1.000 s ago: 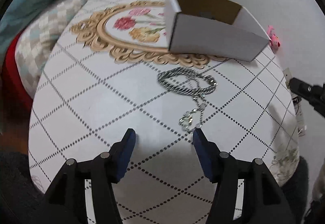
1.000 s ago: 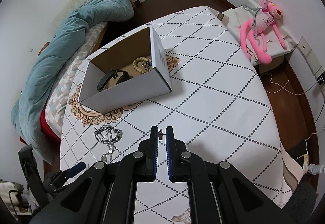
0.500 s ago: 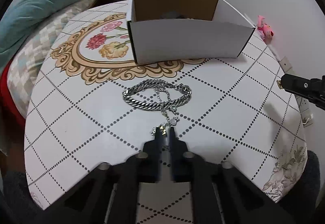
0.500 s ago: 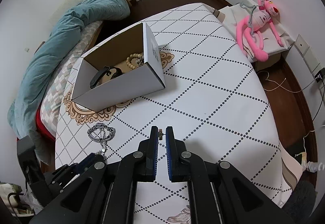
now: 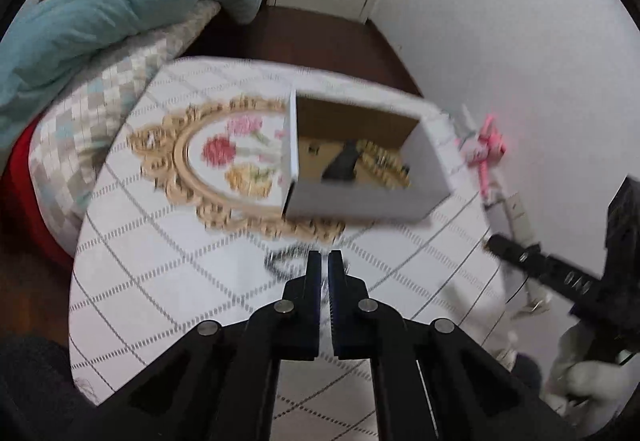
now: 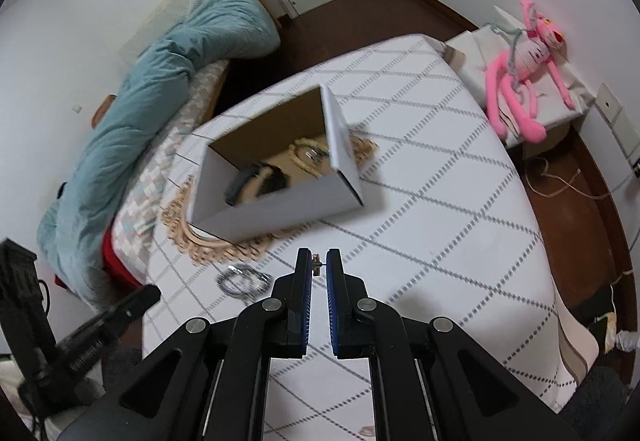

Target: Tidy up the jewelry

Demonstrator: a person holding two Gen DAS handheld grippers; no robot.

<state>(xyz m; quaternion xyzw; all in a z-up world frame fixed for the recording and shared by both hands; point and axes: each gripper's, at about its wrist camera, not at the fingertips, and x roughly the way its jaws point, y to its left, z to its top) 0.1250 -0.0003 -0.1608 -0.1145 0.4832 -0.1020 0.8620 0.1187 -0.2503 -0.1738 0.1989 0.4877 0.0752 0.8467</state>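
Your left gripper (image 5: 324, 259) stood pressed together at the chain's (image 6: 242, 280) near end; blur hid whether a link sat between the pads, so I could not tell if it was caught. The chain lay on the table (image 6: 440, 169) just before the box's near wall, toward the table's left edge. Your right gripper (image 6: 319, 264) pinched a small metal piece (image 6: 316, 264), probably kept aloft for dropping in. The open cardboard box (image 6: 276, 207) already held beads and a dark band. The table's right half lay bare, leaving room to swing toward the box.
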